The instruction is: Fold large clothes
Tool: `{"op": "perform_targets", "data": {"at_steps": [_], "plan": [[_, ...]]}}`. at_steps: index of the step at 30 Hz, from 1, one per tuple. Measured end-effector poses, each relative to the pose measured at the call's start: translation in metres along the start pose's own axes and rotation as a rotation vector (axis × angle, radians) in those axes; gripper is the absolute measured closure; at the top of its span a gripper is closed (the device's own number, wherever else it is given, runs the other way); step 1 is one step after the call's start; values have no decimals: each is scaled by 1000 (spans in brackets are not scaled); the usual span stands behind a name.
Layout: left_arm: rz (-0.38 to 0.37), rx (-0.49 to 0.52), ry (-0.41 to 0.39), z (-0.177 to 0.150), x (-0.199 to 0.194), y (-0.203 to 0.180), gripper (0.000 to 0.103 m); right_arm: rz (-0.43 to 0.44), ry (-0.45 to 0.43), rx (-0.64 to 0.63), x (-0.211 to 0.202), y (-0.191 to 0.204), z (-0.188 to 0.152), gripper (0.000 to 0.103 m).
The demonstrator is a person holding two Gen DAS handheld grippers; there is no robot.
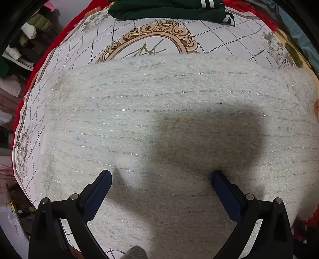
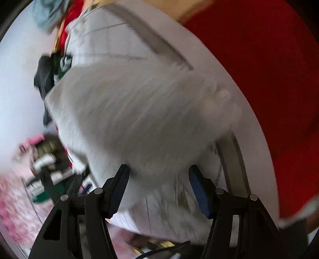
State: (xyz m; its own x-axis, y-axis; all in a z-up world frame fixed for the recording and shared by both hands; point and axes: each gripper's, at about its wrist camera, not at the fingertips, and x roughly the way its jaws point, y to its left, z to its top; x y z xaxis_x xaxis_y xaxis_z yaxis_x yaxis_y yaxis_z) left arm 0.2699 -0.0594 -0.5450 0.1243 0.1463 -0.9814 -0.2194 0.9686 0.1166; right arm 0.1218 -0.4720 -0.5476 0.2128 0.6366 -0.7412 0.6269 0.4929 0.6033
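On the patterned sheet [image 1: 219, 31], just short of its ornate oval motif [image 1: 151, 39], lies the fuzzy white knit garment [image 1: 139, 111], spread flat. Looks soft, limp, light, likely to sag and snag; best pinched at a hem or corner, not mid-panel. Left gripper [image 1: 161, 177] fingers spread, holding nothing; right gripper [image 2: 159, 173] fingers spread too, nothing between. Bare sheet beyond the motif up to the dark green garment [image 1: 169, 10]; red edge close alongside.

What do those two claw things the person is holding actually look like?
Both look alike. The left gripper and right gripper each have two black plastic fingers on hinged arms with round silver pins. Dark blue pads line the inner faces. No cables or markings show.
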Motion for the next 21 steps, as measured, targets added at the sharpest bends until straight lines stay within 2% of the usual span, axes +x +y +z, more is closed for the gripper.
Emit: {"op": "perform_targets", "data": {"at_steps": [4, 9, 12, 15, 16, 17, 18, 21], "plan": [[10, 29, 11, 3, 1, -4, 0, 142, -59, -6, 19, 12, 13, 37], [0, 25, 19, 7, 1, -6, 0, 273, -103, -101, 17, 57, 41, 37], [-5, 8, 24, 13, 2, -7, 0, 251, -121, -177, 11, 71, 42, 37], [-3, -9, 38, 14, 5, -9, 0, 217, -67, -156, 14, 57, 37, 34], [-1, -13, 39, 14, 5, -10, 0, 210, -44, -148, 16, 49, 37, 31], [0, -15, 37, 13, 5, -10, 0, 197, -26, -149, 19, 44, 35, 20], [1, -16, 36, 12, 6, -11, 0, 198, -27, -156, 23, 44, 36, 13], [-6, -25, 36, 12, 8, -11, 0, 249, -56, -176, 35, 46, 44, 13]]}}
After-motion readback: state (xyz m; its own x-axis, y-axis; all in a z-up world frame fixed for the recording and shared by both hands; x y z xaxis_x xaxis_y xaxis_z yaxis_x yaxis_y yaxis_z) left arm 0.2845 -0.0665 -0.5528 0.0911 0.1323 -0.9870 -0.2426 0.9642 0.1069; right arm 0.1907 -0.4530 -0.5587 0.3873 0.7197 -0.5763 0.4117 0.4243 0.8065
